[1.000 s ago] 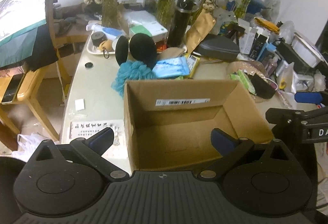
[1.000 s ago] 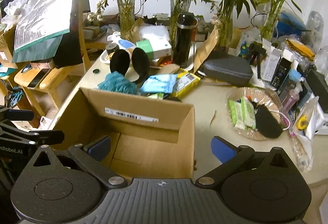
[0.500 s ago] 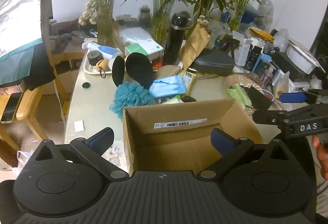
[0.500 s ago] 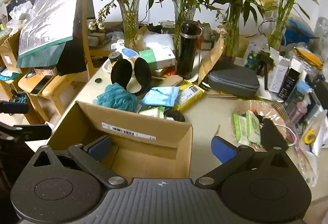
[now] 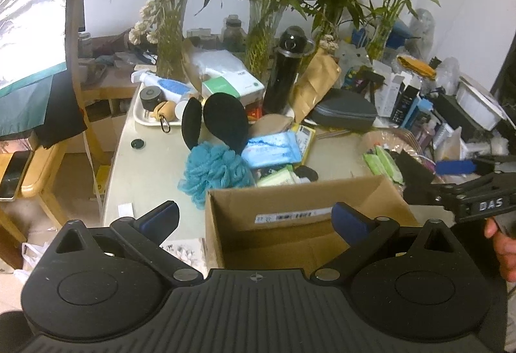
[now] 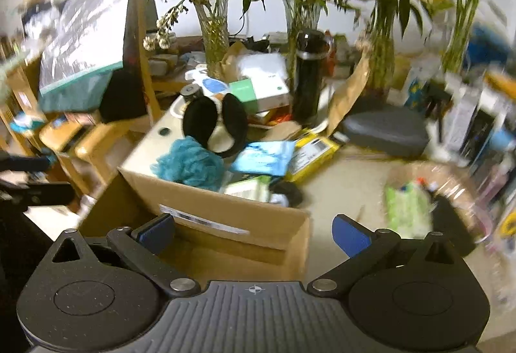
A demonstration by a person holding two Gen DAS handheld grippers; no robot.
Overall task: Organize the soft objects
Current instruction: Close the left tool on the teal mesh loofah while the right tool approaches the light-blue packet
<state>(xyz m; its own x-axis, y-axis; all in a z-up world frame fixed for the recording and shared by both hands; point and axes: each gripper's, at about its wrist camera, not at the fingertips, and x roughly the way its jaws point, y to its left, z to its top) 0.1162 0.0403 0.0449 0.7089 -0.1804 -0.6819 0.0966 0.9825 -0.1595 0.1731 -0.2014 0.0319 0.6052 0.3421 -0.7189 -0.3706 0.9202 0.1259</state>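
both grippers have drawn back from the cardboard box (image 5: 303, 217), which now shows less of its inside. left gripper (image 5: 254, 219) and right gripper (image 6: 254, 232) gape, holding nothing. beyond the box lie the blue bath sponge (image 5: 214, 172) and black earmuffs (image 5: 222, 124).

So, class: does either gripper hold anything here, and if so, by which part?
Nothing is held. The left gripper and the right gripper are both open, with only the cardboard box seen between their fingers, untouched.
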